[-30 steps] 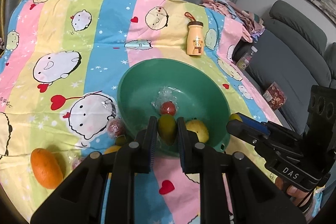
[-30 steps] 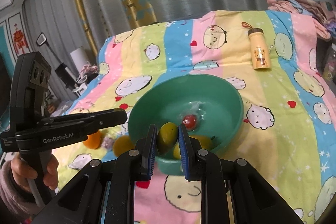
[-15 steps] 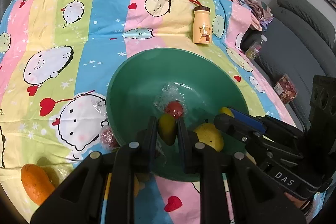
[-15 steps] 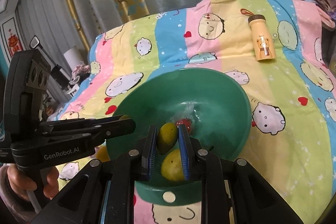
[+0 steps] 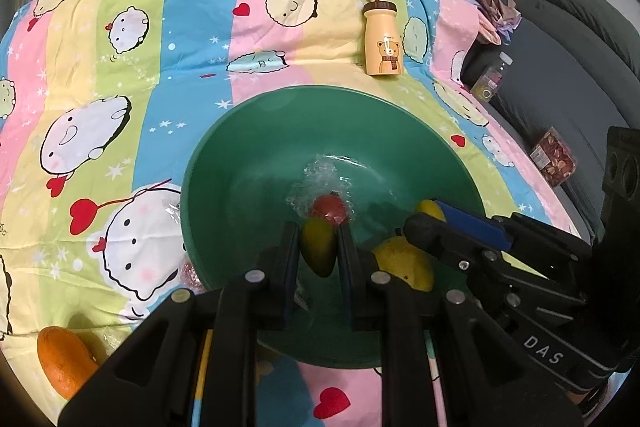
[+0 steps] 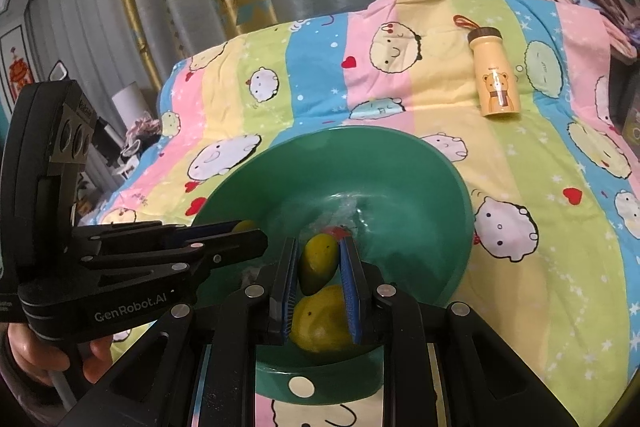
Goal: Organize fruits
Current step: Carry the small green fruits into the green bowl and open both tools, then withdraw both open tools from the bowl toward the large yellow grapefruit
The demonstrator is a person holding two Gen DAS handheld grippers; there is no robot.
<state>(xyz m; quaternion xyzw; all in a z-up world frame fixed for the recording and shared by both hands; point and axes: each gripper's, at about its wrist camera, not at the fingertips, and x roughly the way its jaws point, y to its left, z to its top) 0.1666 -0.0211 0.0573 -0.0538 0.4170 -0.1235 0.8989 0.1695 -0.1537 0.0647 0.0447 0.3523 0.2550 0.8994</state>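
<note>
Orange [image 5: 64, 363] sits lower left of the left wrist view, on the sheet [image 5: 200, 27], outside the bowl [image 5: 248, 163]; a small wrapped red fruit [image 5: 190, 273] lies just beside the bowl's left rim, partly hidden. Both look like leftovers to collect.

Centre of that view: left gripper [image 5: 319, 247] pinches a small yellow-green fruit [image 5: 319, 251], pads tight on both sides, held over the bowl's inside near the front wall. Just above it in frame, a red fruit in clear wrap [image 5: 329, 210] rests on the bowl floor. Right of centre, a bigger yellow fruit [image 5: 406, 263] lies in the bowl, and the right gripper's tip comes in over it from the right edge.

Right wrist view, left to right: the other tool, held by a hand [image 6: 44, 359] at lower left, then centre frame the right gripper [image 6: 319, 259] clamped on its own yellow-green fruit [image 6: 319, 261], w/ the big yellow one directly below it. Bottle [image 6: 496, 75] stands upper right on the sheet, not part of the job.

Step, as I read it: both fruits are over the bowl, drop-off stage. Next move prob needs each tool eased low, then pads spread so fruits roll in w/o bouncing out or knocking each other; the two tips are close, so stagger the releases. Then back for the orange.
</note>
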